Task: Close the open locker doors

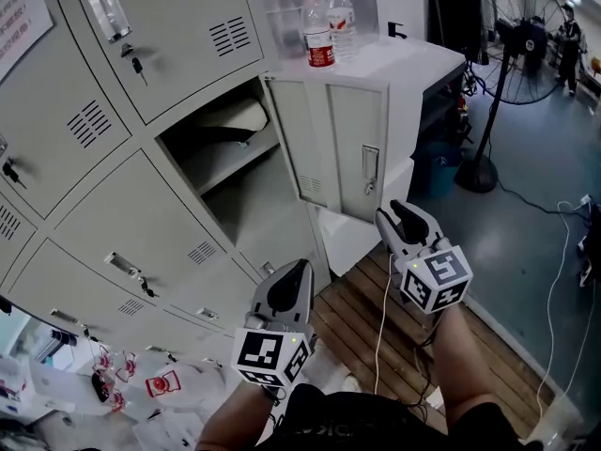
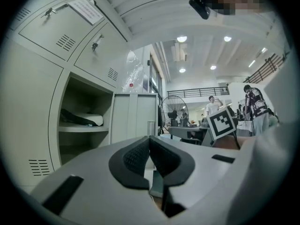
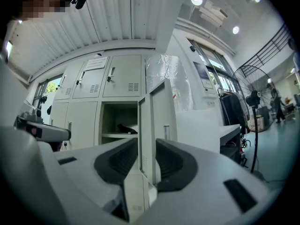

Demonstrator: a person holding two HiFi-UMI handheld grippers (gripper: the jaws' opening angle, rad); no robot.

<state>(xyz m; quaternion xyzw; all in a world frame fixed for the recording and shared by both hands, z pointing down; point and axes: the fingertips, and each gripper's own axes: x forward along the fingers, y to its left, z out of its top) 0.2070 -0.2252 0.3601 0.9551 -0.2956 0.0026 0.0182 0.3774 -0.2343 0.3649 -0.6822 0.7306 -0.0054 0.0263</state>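
Note:
One grey locker compartment [image 1: 235, 158] stands open, with a shelf and a dark item on it. Its door [image 1: 333, 139] is swung out to the right, handle side facing me. My right gripper [image 1: 402, 219] is open just below and right of the door's lower corner. In the right gripper view the door's edge [image 3: 146, 121] lines up with the gap of that gripper [image 3: 145, 158], and no pad presses on it. My left gripper [image 1: 291, 275] is shut on nothing, lower and left, in front of the closed lockers. The left gripper view shows that gripper [image 2: 150, 146], the compartment [image 2: 84, 121] and the door [image 2: 133, 116] ahead.
Closed lockers [image 1: 141, 233] with keys in their locks surround the open one. Water bottles [image 1: 319, 31] stand on a white cabinet [image 1: 413, 59] behind the door. A standing fan [image 1: 512, 54], a blue bin [image 1: 437, 172], floor cables and a wooden pallet [image 1: 376, 327] lie to the right.

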